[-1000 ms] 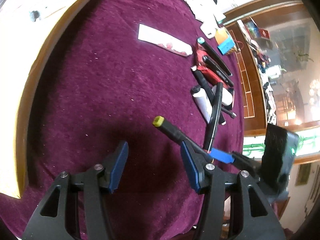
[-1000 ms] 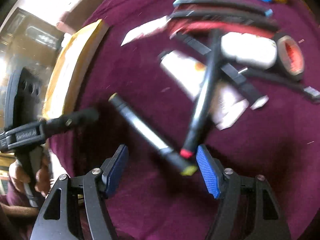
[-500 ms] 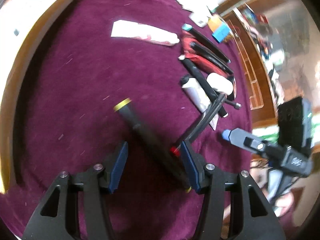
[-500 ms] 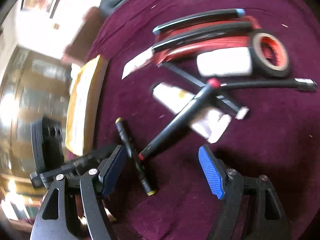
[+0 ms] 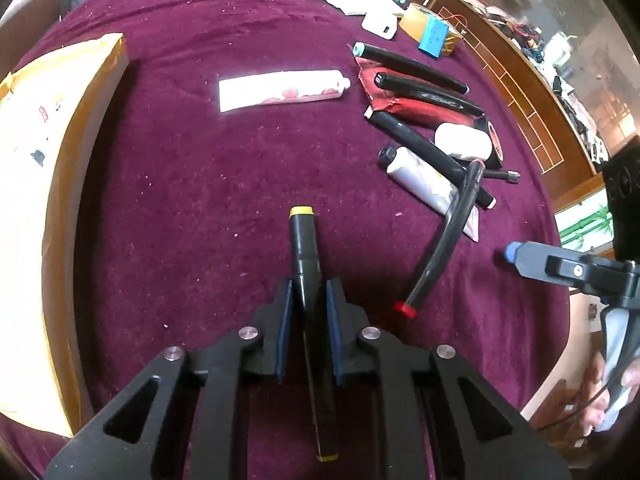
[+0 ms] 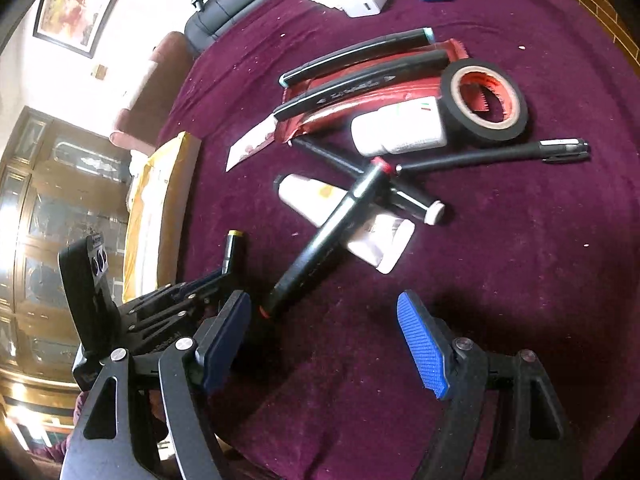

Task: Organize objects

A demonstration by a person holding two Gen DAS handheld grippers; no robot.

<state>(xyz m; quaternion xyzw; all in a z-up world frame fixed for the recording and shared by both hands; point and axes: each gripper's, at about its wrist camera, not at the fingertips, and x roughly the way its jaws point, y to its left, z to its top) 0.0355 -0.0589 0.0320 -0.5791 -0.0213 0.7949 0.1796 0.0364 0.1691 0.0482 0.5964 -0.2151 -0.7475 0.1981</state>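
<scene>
Left wrist view: the left gripper (image 5: 307, 304) has just been closing, and its 2 blue pads now pinch the yellow-capped marker (image 5: 305, 256) mid-barrel; 0.5 s ago the same pads stood wide w/ the marker lying slantwise between them. Marker now runs straight along the fingers, 1 yellow end pointing far, the other showing near, under the tool body. It seems to lie on or just above the maroon cloth (image 5: 200, 152); can't tell if lifted. Red-capped marker (image 5: 440, 248) lies just right of the gripper, its far end propped on the white tube (image 5: 424, 180) in the cluttered pile at far right. A 2nd flat white tube (image 5: 280, 90) sits alone at far centre; padded yellow envelope (image 5: 60, 168) along the left edge. Right gripper (image 5: 560, 268) hangs at the right edge, apart from everything. Right wrist view: right gripper (image 6: 340, 340) is spread wide, nothing between the pads; the red-capped marker (image 6: 332, 232) has its near end just beside the left pad, not touched. Left gripper (image 6: 192, 292) shows at left, w/ the yellow-capped marker (image 6: 232, 248) sticking out far of it. Black tape roll (image 6: 480, 100), white bottle (image 6: 400, 130) and 2 more markers on a red pouch (image 6: 360, 108) stay piled far right. Judgement: grasp step looks done for 1 marker; next is prob. carrying it to join the other pens. Red-capped one looks like the right tool's likely pick, awkward as it rests tilted on the tube.
</scene>
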